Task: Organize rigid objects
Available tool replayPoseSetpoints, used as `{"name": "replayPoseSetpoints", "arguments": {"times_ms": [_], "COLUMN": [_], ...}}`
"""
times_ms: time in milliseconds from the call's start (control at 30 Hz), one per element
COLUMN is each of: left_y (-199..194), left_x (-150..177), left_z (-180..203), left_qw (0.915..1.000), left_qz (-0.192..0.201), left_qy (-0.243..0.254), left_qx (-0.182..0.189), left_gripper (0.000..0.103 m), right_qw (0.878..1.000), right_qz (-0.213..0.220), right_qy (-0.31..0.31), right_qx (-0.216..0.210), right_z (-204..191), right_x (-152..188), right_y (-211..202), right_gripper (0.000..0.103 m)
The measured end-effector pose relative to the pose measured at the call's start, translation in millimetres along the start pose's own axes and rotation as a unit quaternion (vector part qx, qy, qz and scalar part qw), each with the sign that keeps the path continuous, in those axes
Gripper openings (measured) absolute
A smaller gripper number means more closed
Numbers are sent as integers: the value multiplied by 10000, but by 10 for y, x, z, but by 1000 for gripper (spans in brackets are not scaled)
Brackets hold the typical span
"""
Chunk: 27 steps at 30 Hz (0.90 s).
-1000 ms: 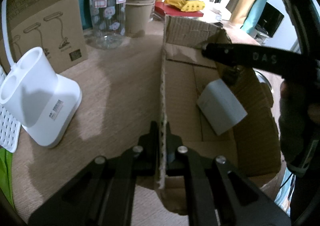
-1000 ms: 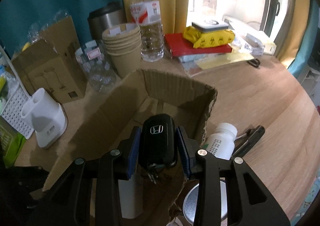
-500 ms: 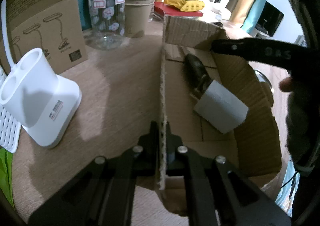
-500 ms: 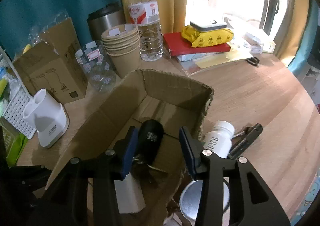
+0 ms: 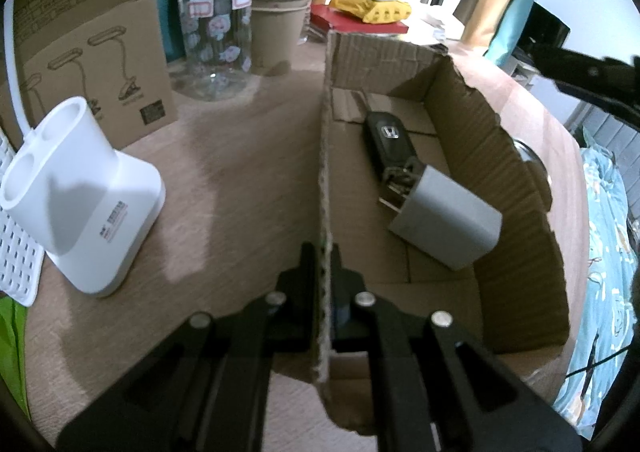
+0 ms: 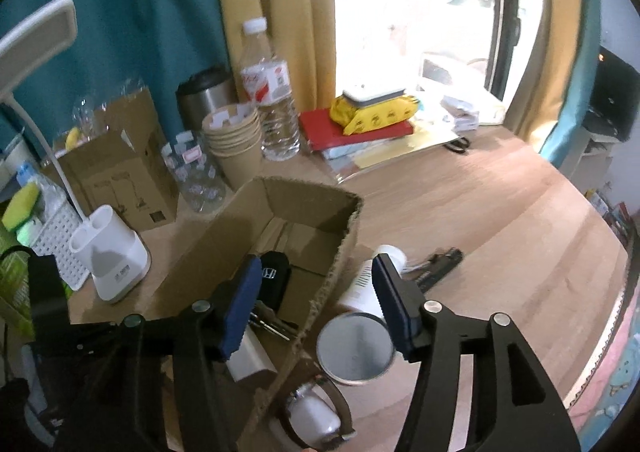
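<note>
Car key [image 5: 390, 138] flat on the floor of the cardboard box [image 5: 516, 188], touching a grey block [image 5: 446, 218] at its 5 o'clock; left gripper [image 5: 326, 272] clamped on the box's near wall; right gripper [image 6: 316, 292] above the box rim, jaws just opening, nothing between them; white bottle [image 6: 366, 284] outside, at 3 o'clock

Light wooden table [image 6: 500, 212]. At the near left, open brown cardboard box [image 6: 304, 192]; just right of it, white plastic bottle [image 6: 362, 284] lying flat. Far left: white lamp base [image 6: 110, 260], stacked paper cups [image 6: 236, 148], clear water bottle [image 6: 272, 100]. Farther back, red book [image 6: 352, 132].
</note>
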<state>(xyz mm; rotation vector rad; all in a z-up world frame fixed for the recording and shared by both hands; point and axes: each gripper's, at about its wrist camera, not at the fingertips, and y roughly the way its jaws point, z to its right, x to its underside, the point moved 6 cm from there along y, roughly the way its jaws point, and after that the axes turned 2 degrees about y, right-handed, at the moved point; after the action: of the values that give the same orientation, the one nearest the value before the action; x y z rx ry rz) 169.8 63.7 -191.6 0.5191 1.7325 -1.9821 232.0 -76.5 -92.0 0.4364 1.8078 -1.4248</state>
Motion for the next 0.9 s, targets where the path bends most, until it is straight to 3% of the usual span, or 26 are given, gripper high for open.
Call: {"name": "replayPoseSetpoints", "arguments": {"times_ms": [400, 900], "left_y": [-2, -4], "left_x": [0, 0], "left_z": [4, -1], "left_qw": [10000, 10000], "left_qz": [1, 2], "left_qy": [-2, 1], "left_qx": [1, 0], "left_gripper": [5, 5], "right_qw": [9994, 9986], "right_qz": [161, -59], "right_qy": [235, 486], "right_qx": [192, 188], "right_z": [233, 365], "right_x": [170, 533], "right_y": [-382, -408], "right_gripper": [63, 63]}}
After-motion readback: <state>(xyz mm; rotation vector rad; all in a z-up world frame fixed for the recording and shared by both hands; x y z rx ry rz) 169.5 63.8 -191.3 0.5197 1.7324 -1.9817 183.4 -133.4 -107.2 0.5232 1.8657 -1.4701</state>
